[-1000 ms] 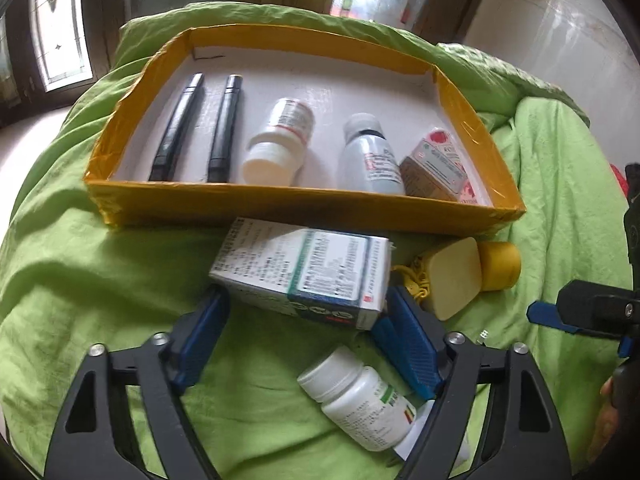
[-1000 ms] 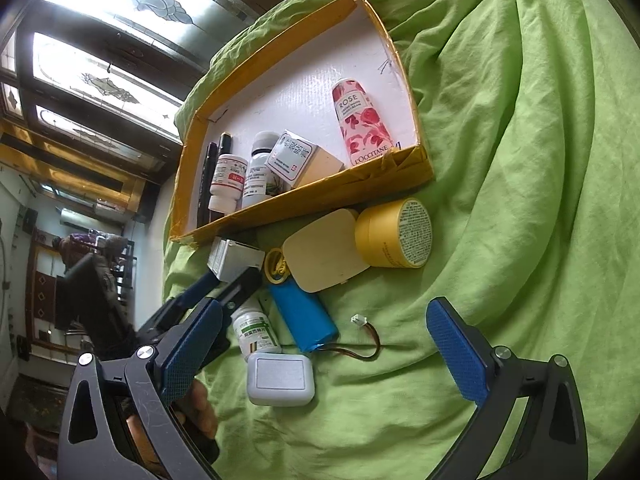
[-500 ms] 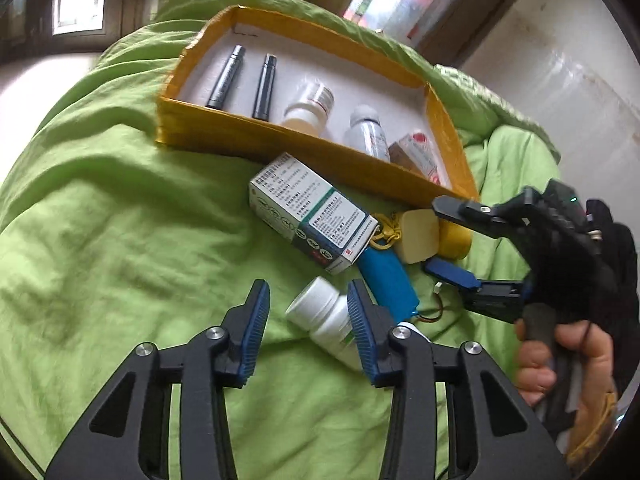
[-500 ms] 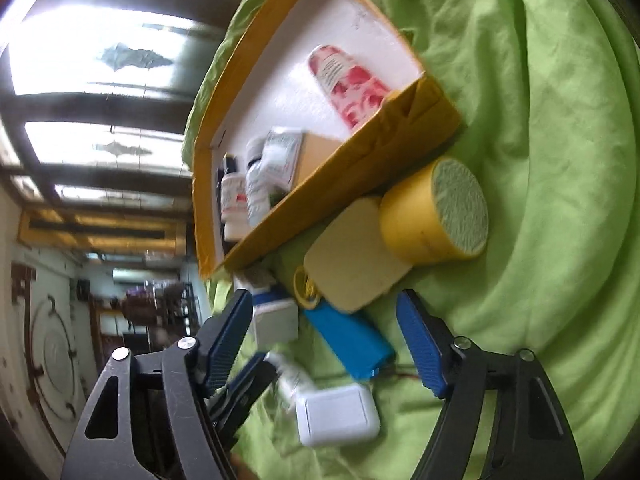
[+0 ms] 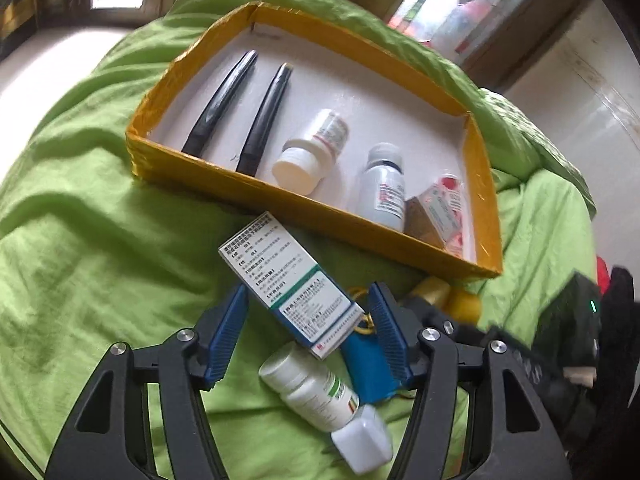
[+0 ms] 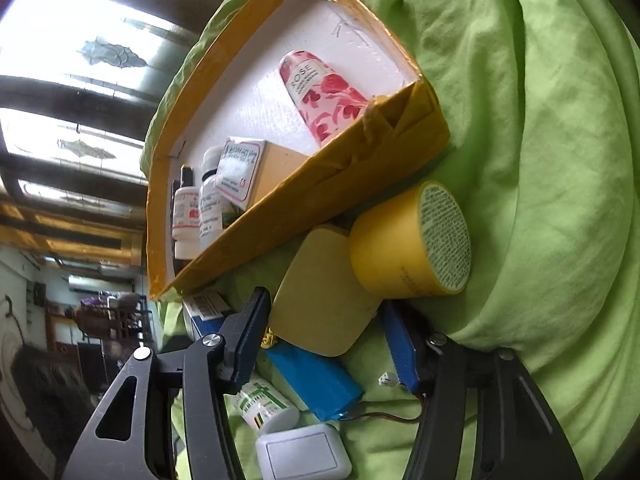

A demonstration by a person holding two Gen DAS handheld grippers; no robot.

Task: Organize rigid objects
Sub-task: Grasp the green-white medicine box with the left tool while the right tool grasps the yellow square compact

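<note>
A home: a crumpled green bedsheet [image 5: 100, 248], dark-framed windows [image 6: 80, 92], furniture in the room beyond.

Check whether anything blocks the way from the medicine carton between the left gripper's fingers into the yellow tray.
Only the tray's near wall stands between the medicine carton and the tray floor, so the carton must be lifted over it. Beyond the wall, the white floor behind the white bottle looks free. The left gripper straddles the carton.
</note>
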